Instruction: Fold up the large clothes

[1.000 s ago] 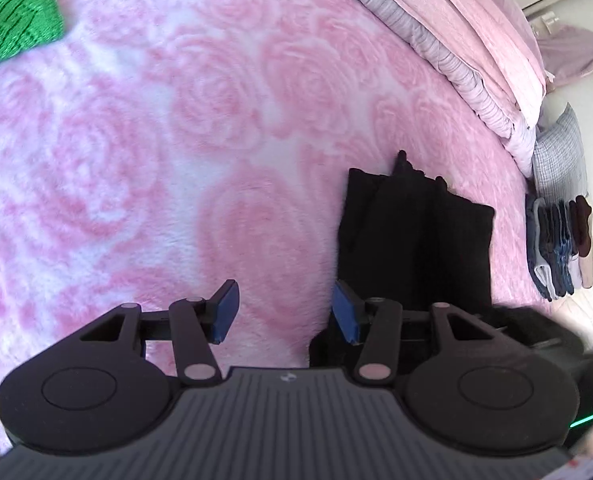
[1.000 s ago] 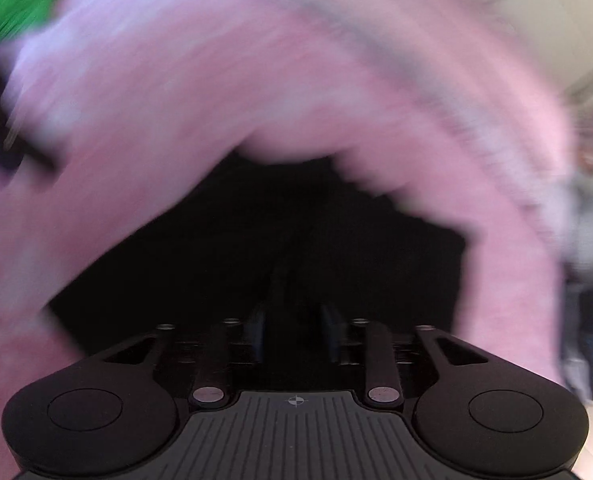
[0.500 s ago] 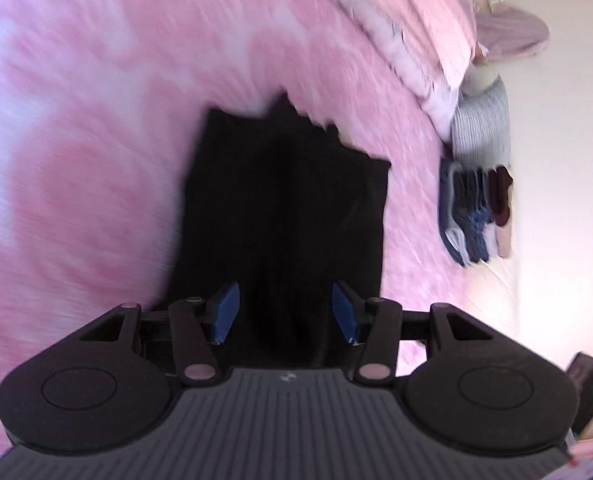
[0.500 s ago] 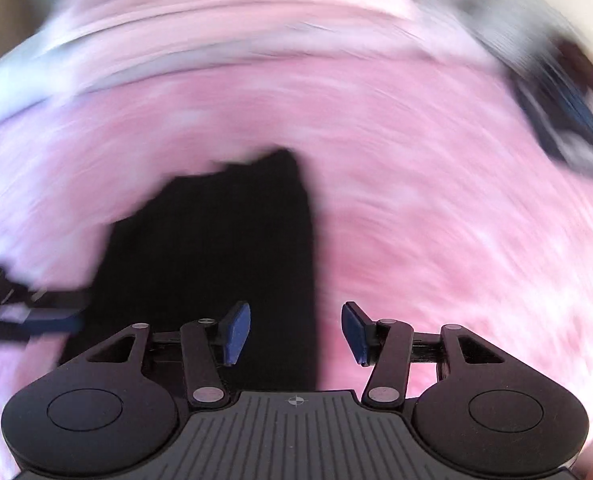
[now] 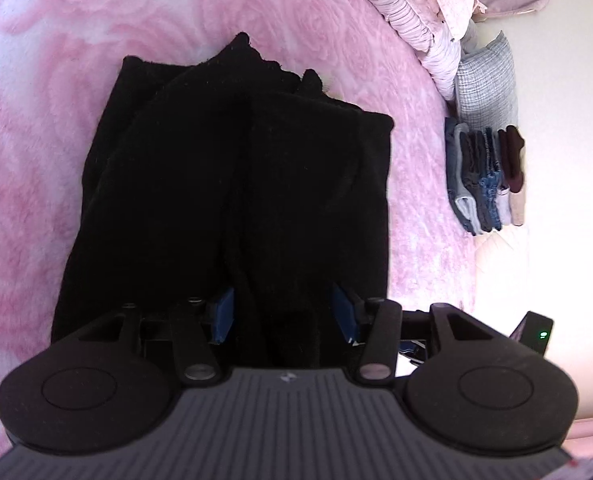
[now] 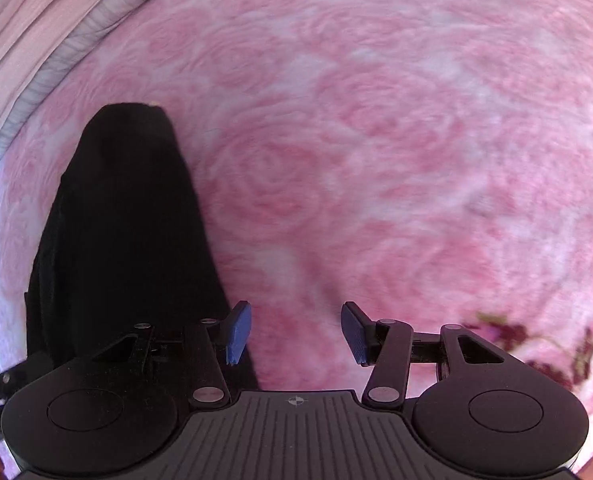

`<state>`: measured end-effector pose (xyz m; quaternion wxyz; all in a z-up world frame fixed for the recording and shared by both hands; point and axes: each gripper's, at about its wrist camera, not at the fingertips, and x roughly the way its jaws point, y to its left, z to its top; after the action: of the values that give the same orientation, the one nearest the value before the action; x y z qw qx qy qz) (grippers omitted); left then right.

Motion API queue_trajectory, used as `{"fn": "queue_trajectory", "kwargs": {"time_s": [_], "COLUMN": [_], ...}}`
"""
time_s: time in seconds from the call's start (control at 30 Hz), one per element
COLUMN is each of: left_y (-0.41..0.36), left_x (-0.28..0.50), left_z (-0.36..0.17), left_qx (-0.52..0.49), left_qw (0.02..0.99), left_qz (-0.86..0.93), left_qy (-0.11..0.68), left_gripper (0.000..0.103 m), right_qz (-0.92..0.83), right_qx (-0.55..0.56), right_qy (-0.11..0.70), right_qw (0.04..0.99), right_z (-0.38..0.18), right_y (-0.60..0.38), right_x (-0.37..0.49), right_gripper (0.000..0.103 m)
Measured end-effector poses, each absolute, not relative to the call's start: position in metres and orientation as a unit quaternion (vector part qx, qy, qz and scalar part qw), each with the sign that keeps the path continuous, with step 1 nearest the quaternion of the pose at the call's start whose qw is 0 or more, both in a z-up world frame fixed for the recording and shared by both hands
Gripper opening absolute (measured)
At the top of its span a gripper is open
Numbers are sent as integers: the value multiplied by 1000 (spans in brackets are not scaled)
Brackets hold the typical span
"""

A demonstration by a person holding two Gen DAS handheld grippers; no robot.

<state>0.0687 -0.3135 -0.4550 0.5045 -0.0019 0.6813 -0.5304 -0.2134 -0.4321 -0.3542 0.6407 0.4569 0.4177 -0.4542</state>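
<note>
A black garment (image 5: pixel 232 184) lies folded into a long rectangle on the pink rose blanket (image 5: pixel 56 120). My left gripper (image 5: pixel 282 314) hangs over its near end, tilted down. Its blue pads (image 5: pixel 222 314) stand apart on either side of a raised fold of the black cloth, without squeezing it. In the right wrist view the same garment (image 6: pixel 124 232) shows as a dark strip on the left. My right gripper (image 6: pixel 296 332) is open over bare blanket (image 6: pixel 376 160) just right of the garment's edge, with nothing between its fingers.
A stack of folded clothes (image 5: pixel 484 176) and a grey checked pillow (image 5: pixel 484 80) sit at the blanket's right edge. Folded pink and grey bedding (image 5: pixel 416 8) lies beyond, also seen as bedding (image 6: pixel 36 40) at upper left. A black device with a green light (image 5: pixel 540 334) sits at right.
My left gripper has moved off the pink blanket to over the garment's near end. My right gripper, earlier down in the black cloth, has opened and swung off to bare blanket.
</note>
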Motion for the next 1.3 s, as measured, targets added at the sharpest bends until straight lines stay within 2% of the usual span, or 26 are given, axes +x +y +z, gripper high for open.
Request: {"fn": "queue_trajectory", "kwargs": {"time_s": [0.27,0.33,0.37,0.47,0.57,0.63,0.8,0.9,1.2,1.27,1.3], "left_y": [-337,-340,-339,-327,-302,-286,-275,-266,-285,-295,-299], "left_x": [80,72,70,69,68,71,84,97,126,132,134], "left_z": [-463,-460,-457,-432,-388,-376,-421,-438,-442,-445,-446], "left_qx": [13,34,42,36,38,49,81,57,6,1,4], "left_qw": [522,529,535,557,591,604,630,624,615,618,621], "left_qz": [-546,-556,-561,-578,-617,-619,-554,-545,-527,-524,-525], "left_qy": [655,640,630,595,519,499,538,557,586,586,582], "left_gripper": [42,31,10,11,11,11,11,12,24,24,16], "right_qz": [-449,-447,-446,-435,-416,-408,-386,-378,-377,-378,-374], "right_qx": [451,435,426,390,335,288,232,202,275,273,273], "right_qy": [420,432,436,448,466,485,504,513,483,482,479], "right_qw": [647,652,655,677,705,718,737,744,740,742,746], "right_z": [-372,-372,-370,-359,-348,-348,-353,-357,-356,-354,-353], "right_y": [-452,-453,-453,-446,-430,-417,-397,-393,-405,-403,-402], "right_x": [-198,-191,-187,-171,-145,-126,-96,-92,-107,-105,-104], "right_gripper": [48,48,47,44,44,44,42,42,41,40,39]}}
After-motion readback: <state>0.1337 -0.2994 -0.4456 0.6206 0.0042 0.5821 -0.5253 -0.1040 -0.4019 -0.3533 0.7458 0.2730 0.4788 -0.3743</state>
